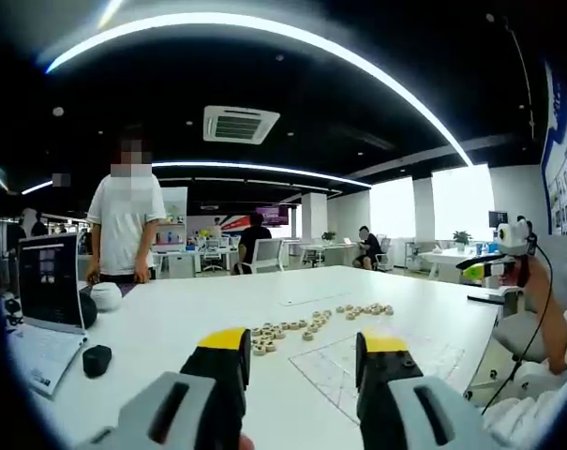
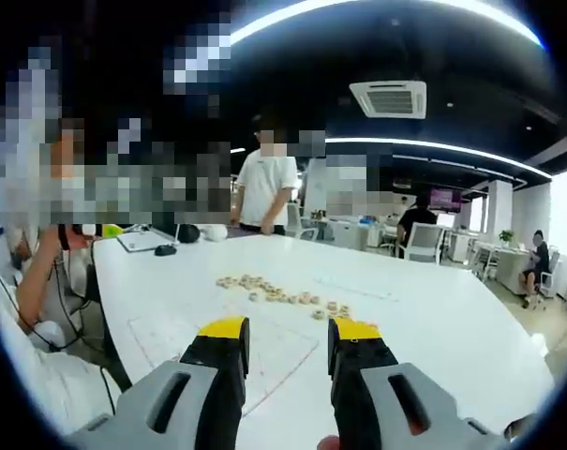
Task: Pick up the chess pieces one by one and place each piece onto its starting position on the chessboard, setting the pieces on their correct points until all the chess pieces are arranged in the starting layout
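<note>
Left gripper view: both claws point(image 1: 302, 352) point(image 2: 285, 342) hover spread (empty) above the chessboard point(image 1: 344, 370).

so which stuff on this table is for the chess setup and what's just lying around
For the job:
- chess pieces, scattered in a loose row
- chessboard, a thin printed sheet, no pieces on it
- left gripper and right gripper, both open and empty

Just lying about:
- laptop
- mouse
- white bowl

Pale chess pieces point(image 1: 306, 326) scattered, seemingly beside chessboard point(image 1: 344, 367)
</note>
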`<state>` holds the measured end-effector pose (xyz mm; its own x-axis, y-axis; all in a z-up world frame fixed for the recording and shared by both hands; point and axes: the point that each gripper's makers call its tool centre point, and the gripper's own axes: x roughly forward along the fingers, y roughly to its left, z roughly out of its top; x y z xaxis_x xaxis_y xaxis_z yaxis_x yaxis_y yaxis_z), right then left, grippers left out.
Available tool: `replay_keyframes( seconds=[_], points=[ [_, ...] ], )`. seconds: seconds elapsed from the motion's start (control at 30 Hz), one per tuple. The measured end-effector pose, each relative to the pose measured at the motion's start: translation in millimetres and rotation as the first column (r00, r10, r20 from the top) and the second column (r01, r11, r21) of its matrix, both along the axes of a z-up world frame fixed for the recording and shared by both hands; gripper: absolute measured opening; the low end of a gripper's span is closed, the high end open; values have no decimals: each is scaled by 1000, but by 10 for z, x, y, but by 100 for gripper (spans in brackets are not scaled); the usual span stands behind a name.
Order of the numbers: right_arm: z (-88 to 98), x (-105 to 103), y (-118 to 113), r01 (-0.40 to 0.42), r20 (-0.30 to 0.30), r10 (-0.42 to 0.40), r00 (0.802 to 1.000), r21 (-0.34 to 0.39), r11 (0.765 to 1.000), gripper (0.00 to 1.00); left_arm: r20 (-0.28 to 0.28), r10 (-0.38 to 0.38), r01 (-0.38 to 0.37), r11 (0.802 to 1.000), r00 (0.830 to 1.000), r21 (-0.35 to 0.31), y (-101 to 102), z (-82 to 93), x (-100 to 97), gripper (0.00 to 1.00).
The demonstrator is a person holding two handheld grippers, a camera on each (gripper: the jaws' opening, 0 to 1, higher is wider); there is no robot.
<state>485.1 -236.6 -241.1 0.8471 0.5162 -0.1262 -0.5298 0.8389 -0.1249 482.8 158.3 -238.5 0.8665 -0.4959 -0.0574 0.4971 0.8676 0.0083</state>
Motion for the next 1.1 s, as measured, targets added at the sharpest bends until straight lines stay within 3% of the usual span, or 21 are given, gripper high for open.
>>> replay_keyframes(
  seconds=[0.63,1.1],
  points=[
    [54,-36,-33,1,12,-2,1000,4,1000,35,-33,-16,17,1000,999,18,-102,-137,61,42],
    [62,-35,-14,-5,13,5,1000,-8,1000,35,-37,-3,4,1000,999,20,-64,-171,89,42]
  ],
)
